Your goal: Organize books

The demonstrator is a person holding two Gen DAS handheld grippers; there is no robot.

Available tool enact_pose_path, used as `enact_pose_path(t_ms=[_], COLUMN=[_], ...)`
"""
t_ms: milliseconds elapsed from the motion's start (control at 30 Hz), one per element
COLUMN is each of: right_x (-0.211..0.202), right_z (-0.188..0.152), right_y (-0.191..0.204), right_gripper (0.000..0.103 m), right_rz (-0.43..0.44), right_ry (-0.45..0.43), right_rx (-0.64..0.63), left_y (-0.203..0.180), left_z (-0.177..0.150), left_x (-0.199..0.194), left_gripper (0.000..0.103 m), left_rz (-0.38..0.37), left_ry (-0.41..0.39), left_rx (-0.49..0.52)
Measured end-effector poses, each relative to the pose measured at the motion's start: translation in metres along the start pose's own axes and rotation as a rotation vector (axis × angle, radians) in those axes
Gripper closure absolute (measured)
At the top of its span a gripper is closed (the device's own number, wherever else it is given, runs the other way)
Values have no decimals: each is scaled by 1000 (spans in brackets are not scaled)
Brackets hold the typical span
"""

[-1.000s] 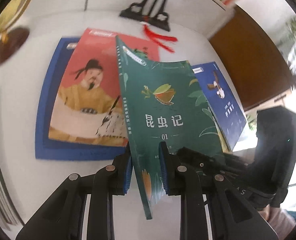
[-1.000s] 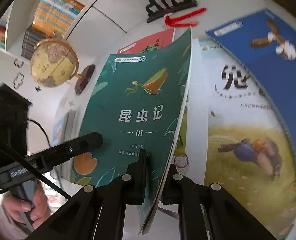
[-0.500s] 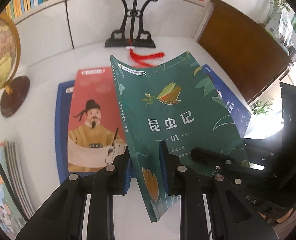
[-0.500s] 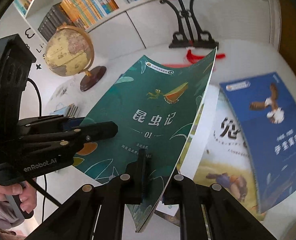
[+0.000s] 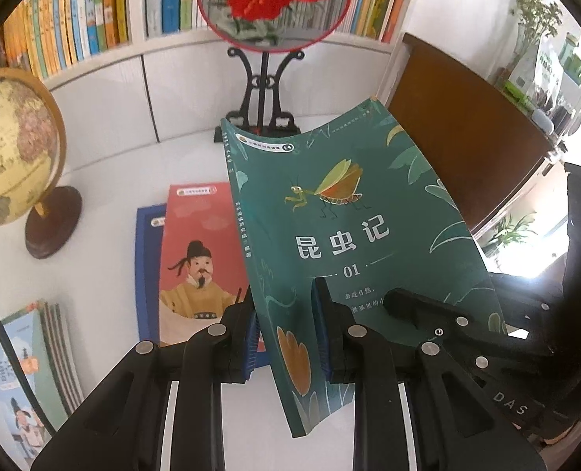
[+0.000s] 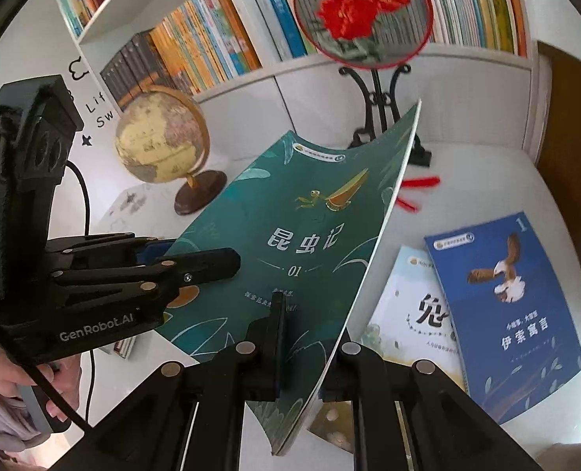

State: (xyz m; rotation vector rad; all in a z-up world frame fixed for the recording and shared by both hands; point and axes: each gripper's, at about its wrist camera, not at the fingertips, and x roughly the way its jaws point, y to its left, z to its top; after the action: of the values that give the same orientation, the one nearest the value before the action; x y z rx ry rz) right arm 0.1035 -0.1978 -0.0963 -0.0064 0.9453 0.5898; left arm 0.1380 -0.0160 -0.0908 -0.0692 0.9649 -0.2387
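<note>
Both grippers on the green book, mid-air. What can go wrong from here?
1. The green book is pinched only at its lower edge by the left gripper and right gripper; it already bows, so it may bend further or slip.
2. Its far corner stands close to the fan stand and may knock it.
3. If it drops, it may land on the red book or blue book and shift them.

Left wrist view: looked down along its fingers, close on the green book, bookshelf behind
Right wrist view: same angle, from the book's right
Shared: green book, globe, white table
</note>
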Motion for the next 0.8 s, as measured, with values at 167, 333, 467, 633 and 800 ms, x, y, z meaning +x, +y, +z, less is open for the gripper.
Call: enact_pose_path(t_ms=[167,333,467,633,800], right_x=[-14,-30,-41,-56,-70], right_z=[4,10,13,20,29], right_y=[8,17,26,41,61], right_gripper=[92,92,92,92,92], right_rz=[-8,-10,-9,-14,-21], right_ry=[-31,-64,-87,-115,-145], right_rx=[-13,-36,-53,-86,-127], left_y=[-4,-5,-5,-2,5], left_z=[2,4,5,6,6], left_x=[-16,-33,-46,-68,-87], left_gripper=[83,83,83,83,83], left_rz=[8,11,12,16,22], left_ry=[-37,-71,-98,-143,-178], left_rx=[8,4,0,-5,-13])
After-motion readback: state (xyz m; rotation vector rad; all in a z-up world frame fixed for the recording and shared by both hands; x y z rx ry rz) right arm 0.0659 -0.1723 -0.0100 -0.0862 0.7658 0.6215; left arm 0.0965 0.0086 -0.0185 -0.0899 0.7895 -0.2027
